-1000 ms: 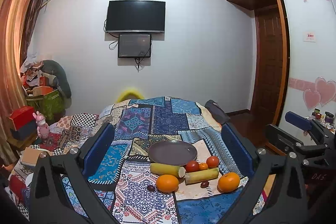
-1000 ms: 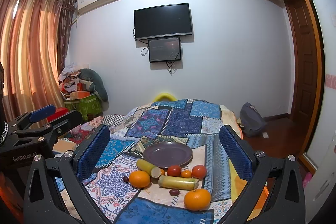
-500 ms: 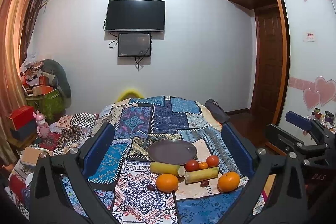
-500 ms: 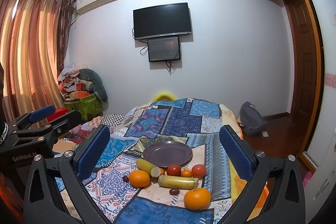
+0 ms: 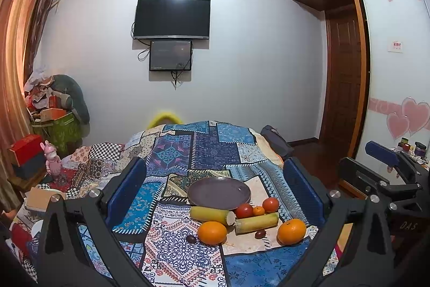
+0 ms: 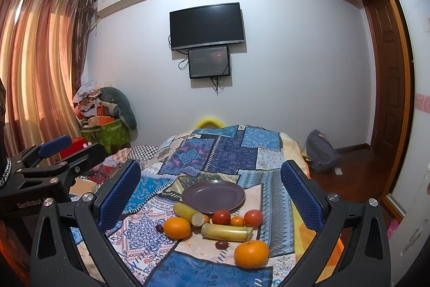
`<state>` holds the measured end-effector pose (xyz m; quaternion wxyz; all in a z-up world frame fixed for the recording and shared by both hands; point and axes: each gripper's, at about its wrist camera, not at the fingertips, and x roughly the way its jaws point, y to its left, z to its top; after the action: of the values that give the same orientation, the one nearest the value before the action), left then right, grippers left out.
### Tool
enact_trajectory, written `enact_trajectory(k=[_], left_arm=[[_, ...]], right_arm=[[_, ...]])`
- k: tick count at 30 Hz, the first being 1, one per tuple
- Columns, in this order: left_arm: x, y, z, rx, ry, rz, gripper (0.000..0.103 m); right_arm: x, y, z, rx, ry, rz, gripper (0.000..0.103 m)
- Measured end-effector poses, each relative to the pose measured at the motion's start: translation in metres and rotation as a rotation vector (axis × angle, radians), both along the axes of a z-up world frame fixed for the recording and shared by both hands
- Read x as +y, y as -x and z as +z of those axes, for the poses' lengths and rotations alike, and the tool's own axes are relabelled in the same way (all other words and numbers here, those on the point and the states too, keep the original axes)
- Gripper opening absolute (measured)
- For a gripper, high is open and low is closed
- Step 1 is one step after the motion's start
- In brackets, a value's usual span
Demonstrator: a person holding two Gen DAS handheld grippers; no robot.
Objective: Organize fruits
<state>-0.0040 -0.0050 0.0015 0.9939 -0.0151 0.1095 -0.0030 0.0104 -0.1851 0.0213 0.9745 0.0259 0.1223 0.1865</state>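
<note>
An empty purple plate [image 5: 219,192] [image 6: 213,196] lies on the patchwork bedspread [image 5: 209,152]. In front of it lie two yellow cane pieces [image 5: 209,214] [image 5: 256,222], two oranges [image 5: 212,232] [image 5: 291,231], two red tomatoes [image 5: 244,210] [image 5: 270,204], a small tangerine [image 5: 258,211] and two dark grapes [image 5: 191,238] [image 5: 260,233]. My left gripper [image 5: 215,192] is open and empty, held above and short of the fruit. My right gripper [image 6: 211,195] is open and empty too, at a like distance. Each gripper shows at the edge of the other's view.
A TV [image 5: 172,18] hangs on the far wall. Clutter and boxes [image 5: 51,114] stand at the left by the curtain. A dark bag [image 6: 321,151] lies on the floor right of the bed, near a wooden door [image 5: 341,82].
</note>
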Motion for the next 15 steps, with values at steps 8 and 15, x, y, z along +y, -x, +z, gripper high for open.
enact_trajectory(k=[8,15], left_arm=[[-0.0001,-0.0008,0.0002,0.001,0.0,-0.002,0.103],[-0.0007,-0.0014,0.0007,-0.003,-0.001,-0.007,0.103]], right_arm=[[-0.0001,0.0,0.0,0.001,0.0,-0.001,0.103],[-0.0014,-0.0021,0.0016,0.004,0.005,-0.002,0.103]])
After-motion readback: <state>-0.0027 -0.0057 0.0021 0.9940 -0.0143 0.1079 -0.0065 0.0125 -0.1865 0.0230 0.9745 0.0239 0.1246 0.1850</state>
